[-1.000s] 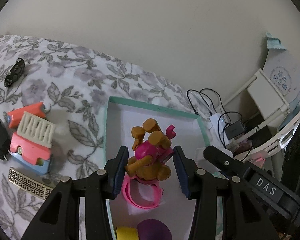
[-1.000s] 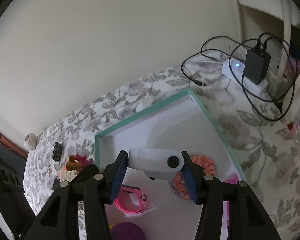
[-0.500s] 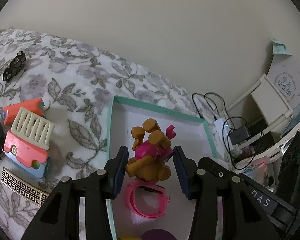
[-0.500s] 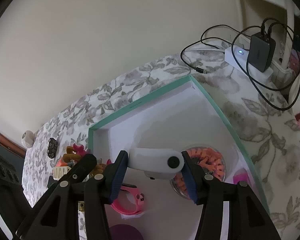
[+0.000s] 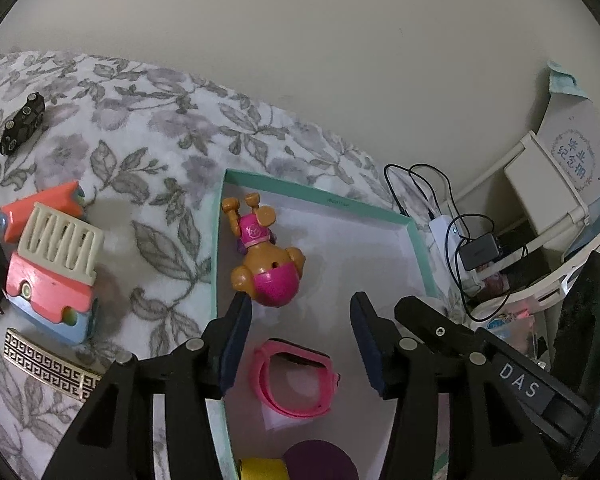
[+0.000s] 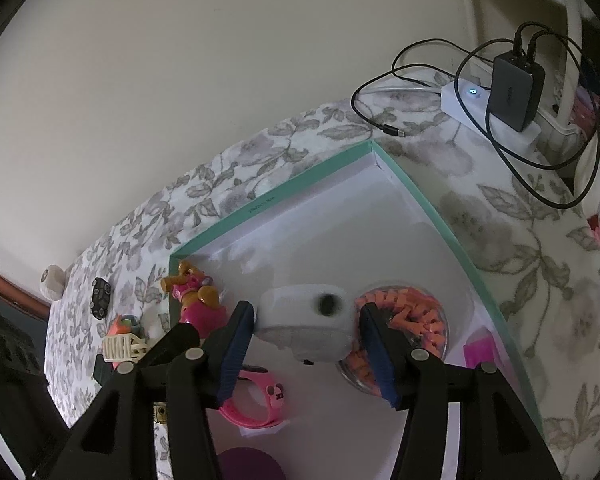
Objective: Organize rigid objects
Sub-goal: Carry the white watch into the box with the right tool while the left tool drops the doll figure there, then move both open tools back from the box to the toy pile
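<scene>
Toy dog (image 5: pixel 266 258), brown with a pink suit, lies on its side on the white floor of the teal-rimmed box (image 5: pixel 320 200), near the far left corner, clear of both pads; left gripper (image 5: pixel 300 344) hangs above the box with its jaws opening, nothing between them, the dog lying just beyond the left pad; pink wristband (image 5: pixel 294 384) lies on the box floor below the gap; purple disc (image 5: pixel 320 462) and a yellow piece (image 5: pixel 262 470) sit at the near edge of the box; white gadget (image 6: pixel 306 326) with a dark round spot, blurred, sits between the pads of the right gripper (image 6: pixel 306 354), whose jaws are opening; the left pad is at or just beside the gadget's end, the right pad appears a little off it; whether it rests on the box floor I cannot tell; clear round dish of orange pieces (image 6: pixel 416 320) stands behind the right finger; outside the box, on the floral bedspread (image 5: pixel 140 152): a pink and blue toy truck (image 5: pixel 48 264), a small black car (image 5: pixel 22 122), a patterned strip (image 5: pixel 44 360); charger and cables (image 6: pixel 516 88) lie past the box's far corner.
</scene>
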